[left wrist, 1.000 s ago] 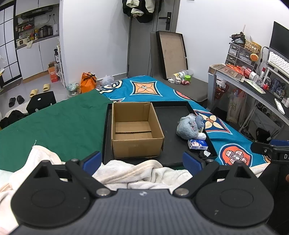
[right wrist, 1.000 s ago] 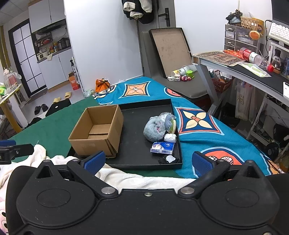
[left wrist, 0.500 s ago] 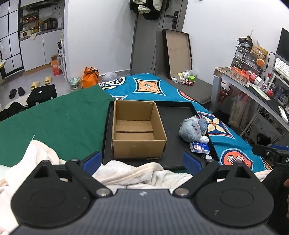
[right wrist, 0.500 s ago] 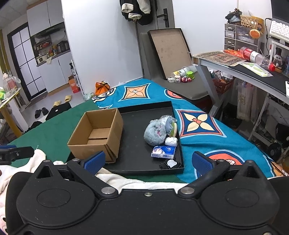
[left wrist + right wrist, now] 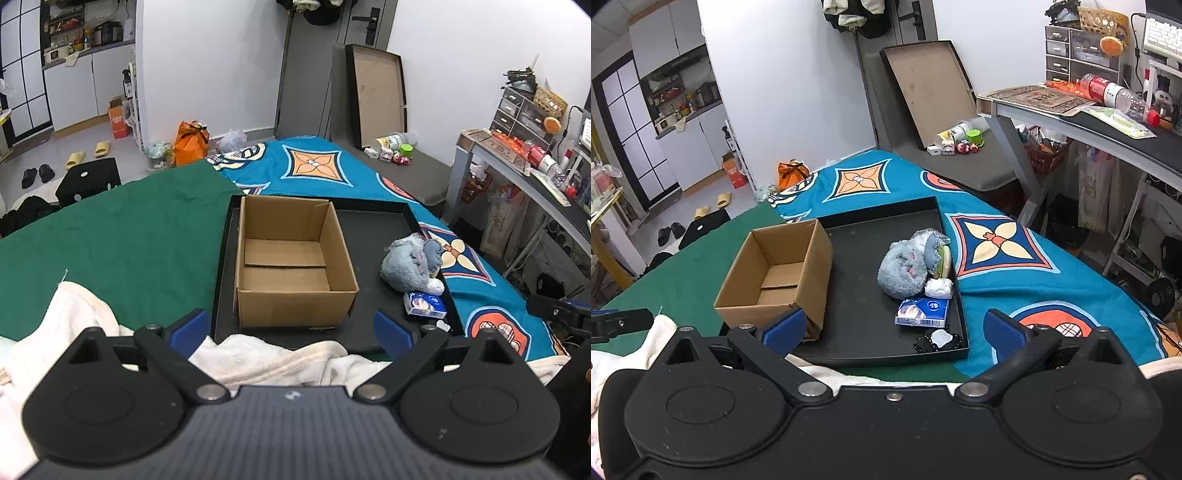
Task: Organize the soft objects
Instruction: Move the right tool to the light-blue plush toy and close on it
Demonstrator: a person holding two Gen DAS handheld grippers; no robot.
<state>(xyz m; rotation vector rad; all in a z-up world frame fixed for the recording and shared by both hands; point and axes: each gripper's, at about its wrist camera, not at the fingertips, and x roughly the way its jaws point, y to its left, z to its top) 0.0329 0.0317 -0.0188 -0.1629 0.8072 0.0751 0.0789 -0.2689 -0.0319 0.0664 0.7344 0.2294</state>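
Observation:
An empty open cardboard box [image 5: 291, 262] [image 5: 779, 273] stands on the left of a black tray [image 5: 373, 225] [image 5: 864, 295]. On the tray's right lie a grey-blue plush toy [image 5: 408, 267] [image 5: 903, 271], a small white bundle [image 5: 939, 288], a blue tissue pack [image 5: 424, 304] [image 5: 922, 313] and a small black item [image 5: 938, 341]. My left gripper [image 5: 290, 330] is open and empty, in front of the box. My right gripper [image 5: 894, 330] is open and empty, in front of the tray.
A cream towel [image 5: 273, 360] lies bunched at the tray's near edge. The bed has a green cloth [image 5: 122, 240] on the left and a blue patterned blanket [image 5: 1015, 258] on the right. A desk [image 5: 1089, 129] stands at the right.
Both grippers have risen a little and tilted toward the tray, so box and toys sit lower in view. Jaws stay open. No object on the tray has moved.

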